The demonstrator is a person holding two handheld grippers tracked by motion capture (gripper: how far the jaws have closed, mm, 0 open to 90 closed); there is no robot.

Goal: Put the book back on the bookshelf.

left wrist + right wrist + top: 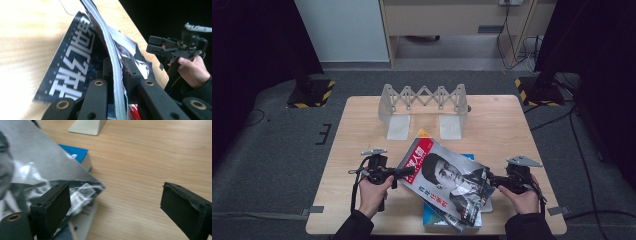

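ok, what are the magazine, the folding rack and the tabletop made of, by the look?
Magazine: glossy coated paper, judging by the glare on its cover and the thin, ragged page edges clamped in the left tongs.
Folding rack: probably matte light grey plastic, though painted metal is possible; flat scissor links, no shine.
Tabletop: light wood or wood-look laminate; grain lines show, with a soft sheen.

Glossy, creased paper magazine (447,182) on a blue smooth-covered book (75,153); pale matt wood-grain surface (362,130); matt grey plastic-looking rack (423,107); fingers (53,205) padded with rough matt black foam; floor of dull grey carpet (272,145).
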